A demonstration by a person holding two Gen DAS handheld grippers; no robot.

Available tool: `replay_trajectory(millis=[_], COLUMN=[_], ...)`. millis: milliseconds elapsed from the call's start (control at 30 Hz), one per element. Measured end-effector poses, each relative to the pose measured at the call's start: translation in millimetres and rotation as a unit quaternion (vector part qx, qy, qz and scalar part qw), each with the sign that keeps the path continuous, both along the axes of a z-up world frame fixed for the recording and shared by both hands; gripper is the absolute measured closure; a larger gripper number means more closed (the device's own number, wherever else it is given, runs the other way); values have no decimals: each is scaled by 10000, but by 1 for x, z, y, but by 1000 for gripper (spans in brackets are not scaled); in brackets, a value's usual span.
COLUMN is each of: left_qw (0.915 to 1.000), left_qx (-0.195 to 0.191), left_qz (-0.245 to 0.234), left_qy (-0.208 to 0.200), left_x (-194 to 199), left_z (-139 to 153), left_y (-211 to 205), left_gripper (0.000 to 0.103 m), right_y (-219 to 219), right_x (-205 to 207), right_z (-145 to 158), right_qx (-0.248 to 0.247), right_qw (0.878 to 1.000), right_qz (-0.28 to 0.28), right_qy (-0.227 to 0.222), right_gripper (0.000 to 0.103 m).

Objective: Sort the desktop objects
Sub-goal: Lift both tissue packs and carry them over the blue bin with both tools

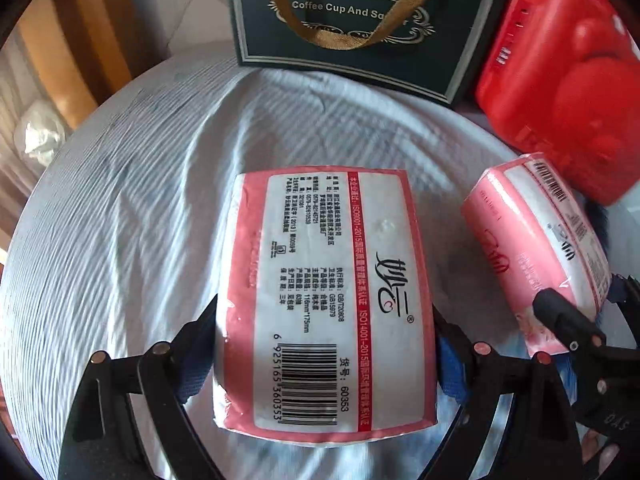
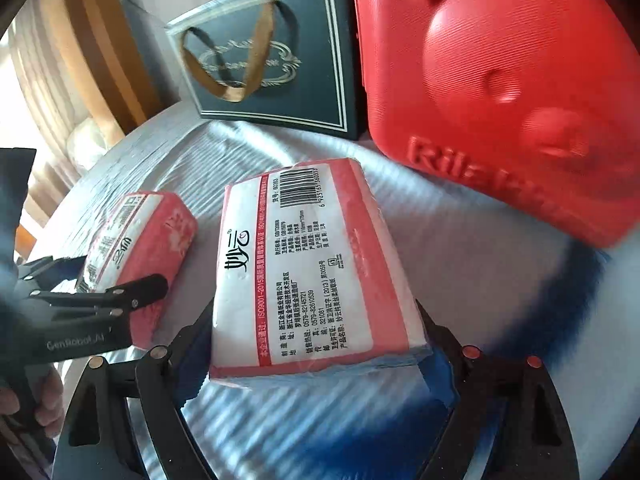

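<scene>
Two pink-and-white tissue packs with barcodes are held over a round table. My left gripper (image 1: 326,330) is shut on one tissue pack (image 1: 324,280), label side up; this pack also shows in the right wrist view (image 2: 136,256) at the left, with the left gripper (image 2: 120,296) around it. My right gripper (image 2: 320,328) is shut on the second tissue pack (image 2: 312,264); the left wrist view shows this pack (image 1: 536,248) at the right, with the right gripper (image 1: 580,312) on it. The two packs are side by side, apart.
The round table is covered with a wrinkled white-blue cloth (image 1: 132,220). A dark green "Coffee Cup And Saucer" gift bag (image 1: 360,20) with gold handles stands at the back. A red plastic case (image 2: 500,80) stands at the back right, close to the right pack.
</scene>
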State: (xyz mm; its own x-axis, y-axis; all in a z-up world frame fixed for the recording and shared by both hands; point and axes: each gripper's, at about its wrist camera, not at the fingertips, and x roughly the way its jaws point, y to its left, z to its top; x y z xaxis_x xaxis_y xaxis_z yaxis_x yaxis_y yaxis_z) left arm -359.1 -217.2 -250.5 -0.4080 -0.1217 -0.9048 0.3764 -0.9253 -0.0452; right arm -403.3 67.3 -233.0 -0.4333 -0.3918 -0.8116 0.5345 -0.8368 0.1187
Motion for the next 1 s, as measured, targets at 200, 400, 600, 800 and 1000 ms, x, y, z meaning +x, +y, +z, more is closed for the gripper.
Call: replay_trajectory(millis=[200, 400, 600, 800, 1000], left_qw=[9998, 9989, 9925, 9799, 9633], left_qx=[101, 9, -147, -278, -455], left_qz=[78, -259, -775, -1225, -1610], left_qy=[143, 400, 936, 1549, 2101], left_x=[64, 118, 164, 204, 240], left_z=[24, 69, 127, 183, 232], left_y=[15, 44, 92, 147, 206], left_gripper=[12, 12, 12, 12, 12], right_y=[14, 13, 53, 106, 166], right_x=[65, 119, 188, 249, 307], right_z=[18, 35, 91, 155, 212], right_qx=[-172, -49, -156, -283, -405], right_qw=[9993, 9980, 9928, 9786, 9570], right_qz=[-334, -610, -993, -1424, -1843], right_qy=[80, 123, 657, 1456, 2204], right_gripper=[16, 16, 16, 16, 16])
